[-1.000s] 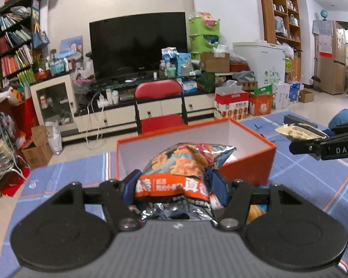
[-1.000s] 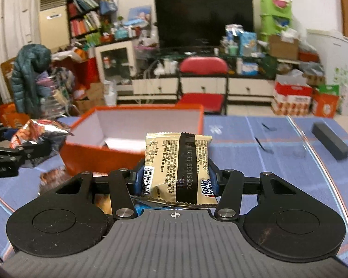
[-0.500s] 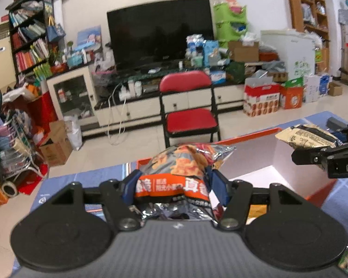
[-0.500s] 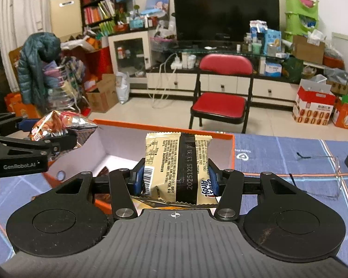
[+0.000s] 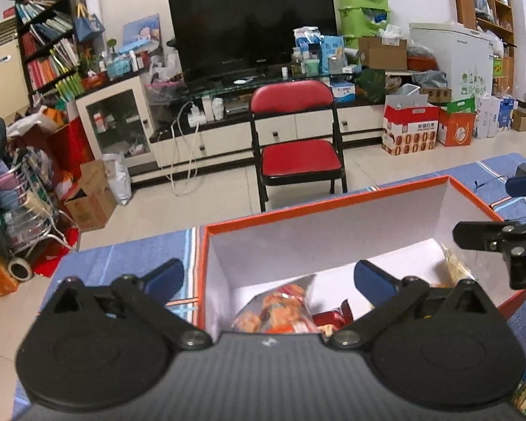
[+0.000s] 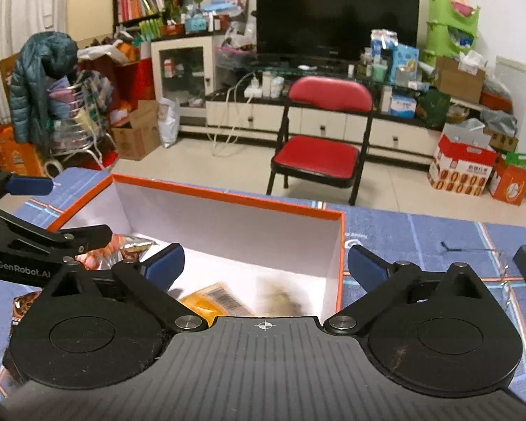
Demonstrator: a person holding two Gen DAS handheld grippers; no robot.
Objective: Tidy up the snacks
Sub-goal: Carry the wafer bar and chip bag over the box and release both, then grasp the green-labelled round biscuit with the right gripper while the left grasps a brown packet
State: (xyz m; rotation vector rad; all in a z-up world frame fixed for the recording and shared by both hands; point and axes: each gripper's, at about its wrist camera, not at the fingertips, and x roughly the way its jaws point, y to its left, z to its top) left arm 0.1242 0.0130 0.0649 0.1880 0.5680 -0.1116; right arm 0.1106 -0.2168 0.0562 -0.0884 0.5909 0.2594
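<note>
the left gripper [image 5: 268, 277] hangs over the near left end of the orange box [image 5: 333, 207], its blue pads [image 5: 164, 277] spread wide and the jaws opening, nothing pressed between them. one pad sits outside the box's left wall, over the blue plaid cloth [image 5: 122, 256], the other over the white inside. straight below and ahead of the fingers, on the box floor, lies the orange chip bag [image 5: 280, 307], free of both pads, with a red packet [image 5: 333, 317] just to its right. further right inside the box, under the tip of the other tool, a pale wrapper shows against the far right wall, too cut off to read

the right gripper [image 6: 264, 266] is over the near right end of the same box [image 6: 228, 196], jaws also opening and wide, with empty air between the pads [image 6: 166, 263]. beneath the gap, on the box floor, a yellow packet with a barcode [image 6: 212, 298] lies flat, and beside it to the right a blurred tan shape [image 6: 280, 296] that i cannot make out. to the left of this tool the left gripper's black finger [image 6: 84, 236] reaches over the box, with shiny snack bags [image 6: 133, 245] under it

beyond the box, past the table edge, a red folding chair [image 6: 324, 147] stands before a television [image 6: 336, 10]
</note>
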